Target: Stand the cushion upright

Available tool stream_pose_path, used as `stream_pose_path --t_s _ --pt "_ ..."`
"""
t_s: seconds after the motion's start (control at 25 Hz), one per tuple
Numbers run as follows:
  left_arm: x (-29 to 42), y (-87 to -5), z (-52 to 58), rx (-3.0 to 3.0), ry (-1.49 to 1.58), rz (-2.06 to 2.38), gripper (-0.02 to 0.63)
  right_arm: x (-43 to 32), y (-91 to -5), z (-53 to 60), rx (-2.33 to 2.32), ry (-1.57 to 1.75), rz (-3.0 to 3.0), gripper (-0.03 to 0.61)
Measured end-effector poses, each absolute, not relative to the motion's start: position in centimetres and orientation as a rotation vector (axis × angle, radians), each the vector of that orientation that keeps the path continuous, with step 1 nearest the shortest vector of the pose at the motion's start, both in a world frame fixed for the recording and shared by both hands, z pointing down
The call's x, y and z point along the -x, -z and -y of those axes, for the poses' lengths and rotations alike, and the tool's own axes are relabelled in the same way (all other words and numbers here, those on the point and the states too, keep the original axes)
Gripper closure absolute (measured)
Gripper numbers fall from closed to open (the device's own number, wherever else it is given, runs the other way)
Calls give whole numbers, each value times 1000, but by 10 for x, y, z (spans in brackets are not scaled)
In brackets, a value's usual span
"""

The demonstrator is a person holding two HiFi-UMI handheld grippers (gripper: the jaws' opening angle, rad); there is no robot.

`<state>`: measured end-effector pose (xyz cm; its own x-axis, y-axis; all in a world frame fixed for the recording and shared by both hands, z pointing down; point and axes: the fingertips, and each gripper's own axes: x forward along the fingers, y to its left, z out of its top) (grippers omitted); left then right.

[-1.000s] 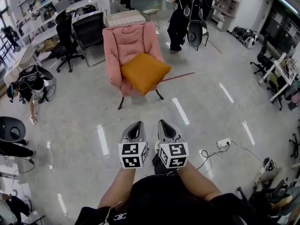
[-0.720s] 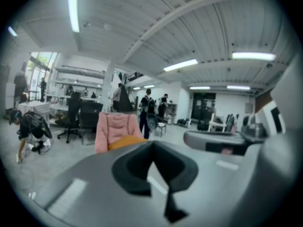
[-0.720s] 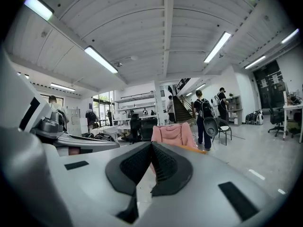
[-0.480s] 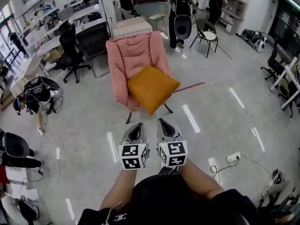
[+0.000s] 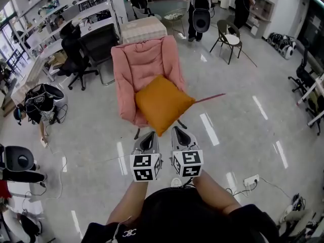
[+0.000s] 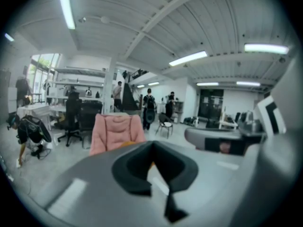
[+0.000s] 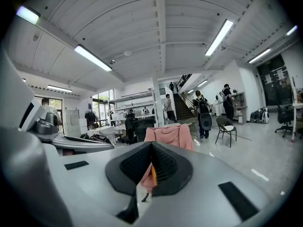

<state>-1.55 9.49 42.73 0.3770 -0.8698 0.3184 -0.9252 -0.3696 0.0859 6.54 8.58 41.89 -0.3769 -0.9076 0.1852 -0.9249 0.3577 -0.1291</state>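
Note:
An orange cushion (image 5: 162,104) lies tilted on the seat of a pink padded chair (image 5: 144,67), one corner hanging over the seat's front edge. My left gripper (image 5: 147,142) and right gripper (image 5: 182,137) are held side by side just short of that corner, both shut and holding nothing. In the left gripper view the pink chair (image 6: 116,131) stands ahead past the shut gripper (image 6: 152,145), with a sliver of the cushion (image 6: 126,144) showing. In the right gripper view the chair (image 7: 168,134) is dead ahead, and a strip of the cushion (image 7: 153,175) shows behind the shut gripper (image 7: 151,148).
A beige striped box (image 5: 144,28) sits behind the pink chair. Black office chairs (image 5: 96,39) and desks stand at the back left, bags (image 5: 40,97) lie at the left. People with backpacks (image 5: 201,9) and a folding chair (image 5: 230,37) are at the back right. A power strip (image 5: 251,179) with cable lies on the floor at right.
The person has walked toward the pink chair: chair and cushion have come nearer, the cushion's corner now just ahead of the grippers' tips. Both grippers stayed shut, side by side.

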Motion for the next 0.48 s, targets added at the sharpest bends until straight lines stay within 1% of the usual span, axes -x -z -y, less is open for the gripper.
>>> stream_pose_path --t_s 0.48 --pt "-25 -448 -30 -2341 -336 1579 618 -116 -445 -24 -1677 -361 2472 581"
